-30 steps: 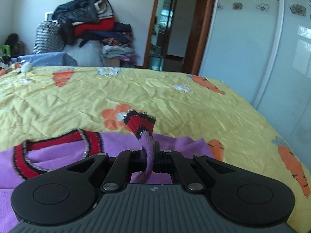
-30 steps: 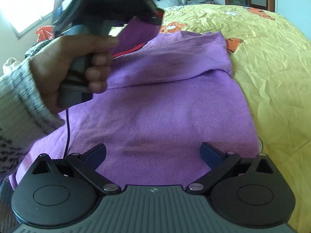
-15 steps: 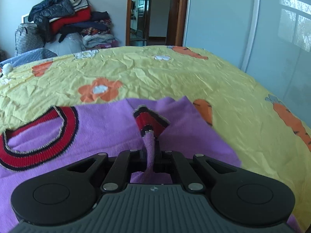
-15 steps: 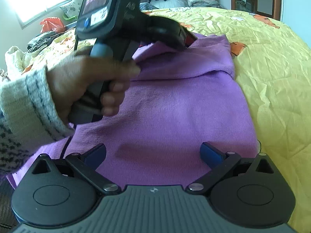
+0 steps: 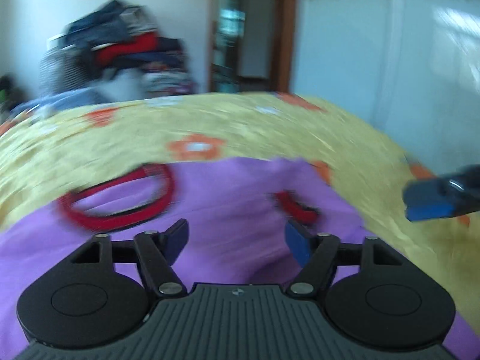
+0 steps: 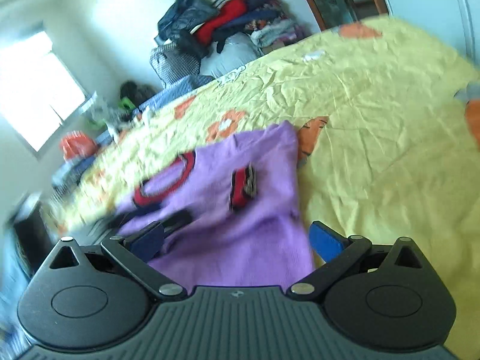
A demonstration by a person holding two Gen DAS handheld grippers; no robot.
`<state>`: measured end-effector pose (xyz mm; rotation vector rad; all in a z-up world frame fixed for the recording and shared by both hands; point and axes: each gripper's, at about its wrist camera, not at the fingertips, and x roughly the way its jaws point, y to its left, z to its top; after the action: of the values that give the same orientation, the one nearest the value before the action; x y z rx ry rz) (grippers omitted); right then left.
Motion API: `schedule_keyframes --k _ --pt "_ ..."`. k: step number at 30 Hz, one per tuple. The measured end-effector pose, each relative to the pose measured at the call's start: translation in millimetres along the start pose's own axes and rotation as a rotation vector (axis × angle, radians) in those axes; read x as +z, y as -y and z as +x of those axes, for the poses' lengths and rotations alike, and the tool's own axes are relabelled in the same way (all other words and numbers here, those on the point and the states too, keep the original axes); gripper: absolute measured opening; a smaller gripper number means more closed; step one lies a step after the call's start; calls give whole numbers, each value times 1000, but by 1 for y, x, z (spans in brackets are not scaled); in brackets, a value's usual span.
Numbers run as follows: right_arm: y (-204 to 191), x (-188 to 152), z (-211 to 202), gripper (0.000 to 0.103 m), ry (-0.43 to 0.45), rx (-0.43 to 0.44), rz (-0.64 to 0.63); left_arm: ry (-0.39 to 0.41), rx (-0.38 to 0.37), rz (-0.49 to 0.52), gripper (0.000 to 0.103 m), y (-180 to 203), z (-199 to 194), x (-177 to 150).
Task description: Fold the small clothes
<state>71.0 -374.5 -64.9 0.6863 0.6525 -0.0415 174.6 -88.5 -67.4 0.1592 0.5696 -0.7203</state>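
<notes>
A purple sweater (image 6: pixel 240 210) with a red, dark-edged collar (image 5: pixel 117 198) and cuff (image 6: pixel 241 186) lies low in the frame on a yellow bedspread (image 6: pixel 375 105) printed with orange flowers and carrots. Blue pads (image 5: pixel 297 246) tip black fingers. Red and navy clothes (image 6: pixel 222 21) are piled at upper centre.

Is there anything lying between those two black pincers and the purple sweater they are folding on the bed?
Nothing visible. The purple knitted sweater with red trim lies bare on the yellow flowered bedspread, directly ahead of the left gripper, whose jaws are opening with nothing between them, and of the open right gripper.
</notes>
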Motion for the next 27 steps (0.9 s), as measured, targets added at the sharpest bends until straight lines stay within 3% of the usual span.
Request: schedule_keyframes --k 3,5,7,9,12,14,15,17,18,19,21,23,27 --pt "13 27 33 103 -8 16 -41 -7 163 -199 81 -83 -34 -5" --pt "17 38 51 102 -25 69 -45 -30 261 -409 69 -151 -56 -12" --pt "17 47 68 86 -57 88 -67 -52 280 -591 65 -210 -74 -22" --pt "11 50 82 83 -77 65 -128 -98 283 -654 65 -244 -79 -28" --pt "5 48 102 83 -130 17 -176 -186 250 -675 66 -269 -65 -32" --pt "4 47 111 83 -150 17 -181 -175 220 -652 70 -273 -57 -29" --pt "1 47 115 83 -152 17 -200 -170 213 -630 65 -275 -52 -25" --pt "-7 45 121 82 -167 0 -256 -179 199 -627 7 -278 -39 -20" --pt "-13 43 123 62 -170 -3 -297 -188 195 -621 6 -279 -34 -16" --pt "-18 41 126 29 -177 -11 -333 -200 202 -594 5 -279 -29 -15" --pt "-25 38 127 12 -168 -61 -401 -196 230 -474 5 -271 -25 -9" --pt "-26 40 124 6 -157 -37 -409 -143 280 -335 6 -258 -32 1" --pt "-36 39 113 4 -91 -43 -474 -144 291 -250 8 -260 -28 18"
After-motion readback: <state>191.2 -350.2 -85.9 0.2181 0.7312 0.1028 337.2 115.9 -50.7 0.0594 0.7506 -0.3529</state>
